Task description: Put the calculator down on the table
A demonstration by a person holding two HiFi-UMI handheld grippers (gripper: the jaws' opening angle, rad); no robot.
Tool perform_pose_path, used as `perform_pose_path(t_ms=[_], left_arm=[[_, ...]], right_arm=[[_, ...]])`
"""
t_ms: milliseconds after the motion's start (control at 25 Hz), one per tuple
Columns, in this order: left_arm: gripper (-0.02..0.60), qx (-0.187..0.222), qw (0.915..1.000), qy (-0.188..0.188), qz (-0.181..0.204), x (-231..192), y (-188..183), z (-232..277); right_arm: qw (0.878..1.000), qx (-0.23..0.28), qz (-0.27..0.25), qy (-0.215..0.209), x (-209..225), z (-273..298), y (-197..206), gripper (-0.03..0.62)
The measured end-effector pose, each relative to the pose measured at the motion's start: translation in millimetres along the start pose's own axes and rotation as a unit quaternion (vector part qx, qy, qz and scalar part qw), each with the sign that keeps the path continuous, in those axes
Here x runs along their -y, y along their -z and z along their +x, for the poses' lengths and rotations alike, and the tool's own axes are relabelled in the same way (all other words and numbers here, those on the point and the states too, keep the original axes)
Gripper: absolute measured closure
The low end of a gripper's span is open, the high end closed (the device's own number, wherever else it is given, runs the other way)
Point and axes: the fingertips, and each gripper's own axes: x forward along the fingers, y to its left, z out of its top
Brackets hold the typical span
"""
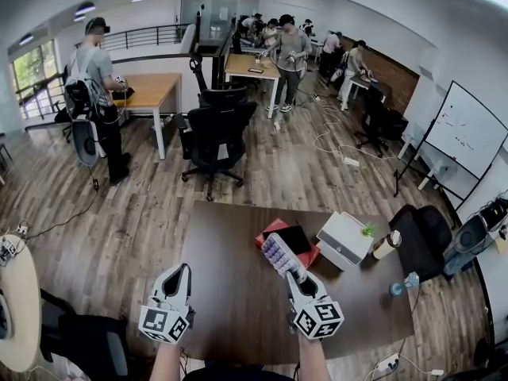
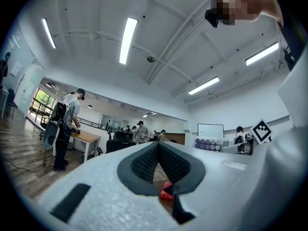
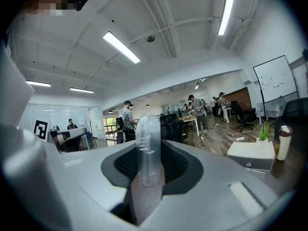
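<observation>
The calculator, a pale slab with purple keys, sticks out of my right gripper, which is shut on its near end. It hangs tilted over the brown table, just in front of a red case. In the right gripper view the calculator stands edge-on between the jaws of the right gripper. My left gripper is at the table's left front edge. In the left gripper view the left gripper has its tips together and nothing between them.
A red case with a black device on top lies mid-table. To its right are a white box, a small plant, a lidded cup and a bottle. Office chairs, other desks and people fill the room behind.
</observation>
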Motion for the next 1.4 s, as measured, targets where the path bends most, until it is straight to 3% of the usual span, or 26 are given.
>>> perform_pose_path(t_ms=[280,440,560,720,840,880,920,1080,1280,1400], left_arm=[[0.584,-0.001,1.0,-0.003,-0.002,-5,1,7],[0.584,-0.004,1.0,-0.003,-0.004,-7,4,10],[0.584,-0.004,0.9999,-0.004,-0.012,-10,5,12],[0.584,0.0,0.9997,-0.005,-0.024,-11,5,12],[0.584,-0.003,0.9998,-0.008,-0.016,-12,5,13],[0.584,-0.004,0.9999,-0.009,-0.014,-13,6,13],[0.584,-0.006,0.9999,-0.01,-0.012,-13,6,13],[0.584,-0.01,0.9999,-0.011,-0.001,-13,8,14],[0.584,-0.008,0.9997,-0.015,-0.015,-16,11,15],[0.584,-0.01,0.9998,-0.015,-0.011,-16,11,16]], right_arm=[[0.998,0.005,0.062,-0.012,6,9,5,0.477],[0.987,0.02,0.159,-0.029,9,15,9,0.477],[0.956,0.047,0.285,-0.059,9,18,16,0.477],[0.907,0.063,0.413,-0.047,17,17,32,0.478],[0.837,0.1,0.533,-0.07,20,21,40,0.479],[0.819,0.105,0.559,-0.069,22,22,45,0.479],[0.809,0.107,0.575,-0.068,24,22,50,0.479],[0.805,0.101,0.581,-0.066,23,26,57,0.478],[0.803,0.089,0.587,-0.049,27,32,75,0.479],[0.79,0.077,0.608,-0.031,26,36,96,0.478]])
